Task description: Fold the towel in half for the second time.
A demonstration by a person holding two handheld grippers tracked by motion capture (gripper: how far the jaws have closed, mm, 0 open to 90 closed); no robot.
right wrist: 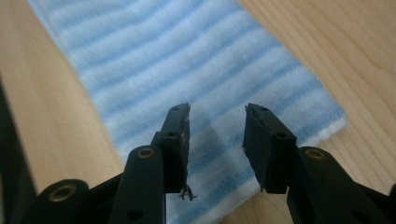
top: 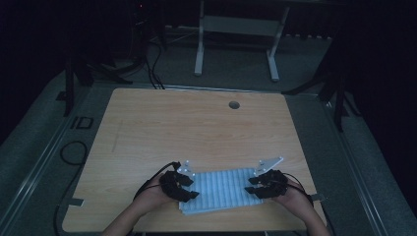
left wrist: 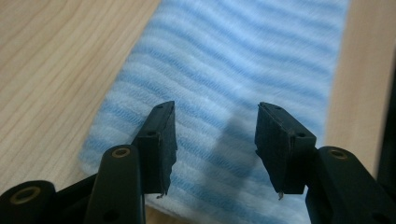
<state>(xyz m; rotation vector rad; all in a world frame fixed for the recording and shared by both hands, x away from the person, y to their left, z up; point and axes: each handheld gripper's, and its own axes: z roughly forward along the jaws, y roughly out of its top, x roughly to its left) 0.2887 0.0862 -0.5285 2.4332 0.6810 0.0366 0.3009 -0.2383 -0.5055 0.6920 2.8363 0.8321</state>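
A folded blue-and-white striped cloth (top: 221, 189) lies flat on the wooden table near its front edge. My left gripper (top: 189, 187) hovers over the cloth's left end, and in the left gripper view its jaws (left wrist: 215, 140) stand open with the striped cloth (left wrist: 233, 70) below and nothing between the pads. Over the cloth's right end is my right gripper (top: 253, 186). Its jaws (right wrist: 217, 140) are open too in the right gripper view, above the cloth (right wrist: 187, 60) near its corner. Neither gripper holds the cloth.
The wooden table (top: 196, 128) has a round cable hole (top: 234, 104) at the back. A white desk frame (top: 236, 29) stands beyond the table on the dark floor. Cables (top: 74, 152) lie left of the table.
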